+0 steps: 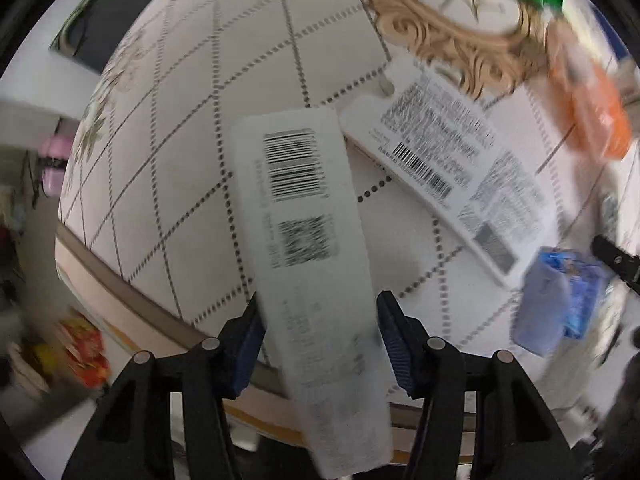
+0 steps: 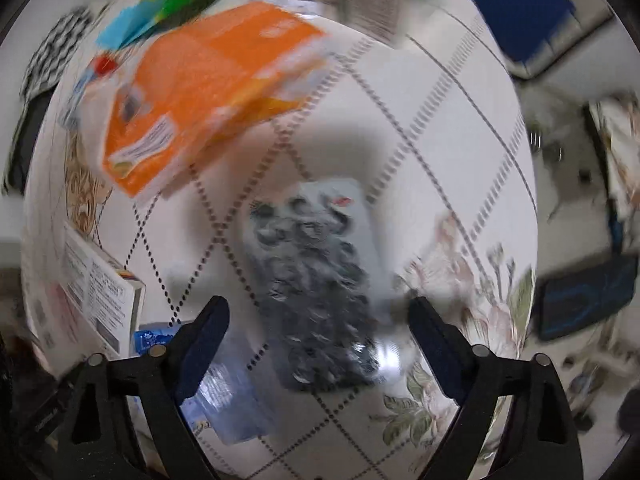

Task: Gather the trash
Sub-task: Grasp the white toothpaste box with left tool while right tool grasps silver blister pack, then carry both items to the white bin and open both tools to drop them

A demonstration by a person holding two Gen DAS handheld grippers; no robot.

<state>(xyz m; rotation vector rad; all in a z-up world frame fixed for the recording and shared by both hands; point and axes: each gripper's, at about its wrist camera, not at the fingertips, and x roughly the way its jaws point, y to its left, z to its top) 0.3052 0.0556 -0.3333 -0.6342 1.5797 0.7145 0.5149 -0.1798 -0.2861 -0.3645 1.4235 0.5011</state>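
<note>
Two hand-held grippers over desk (image 1: 168, 128) with diamond-pattern cloth. Left hand-held gripper (image 1: 318, 336) straddles long white barcode box (image 1: 308, 248); box runs between blue pads, left pad at box edge, whether pads press it cannot tell through blur. Box overhangs desk edge. Second white labelled box (image 1: 444, 168) just beside. Right hand-held gripper (image 2: 320, 332) released, jaws wide above grey patterned packet (image 2: 320, 280) lying flat. Orange box (image 2: 204, 92) and blue packet (image 2: 224, 396) near; bare cloth between.

Open tool (image 2: 318, 316) over grey blister pack (image 2: 320, 280)
</note>
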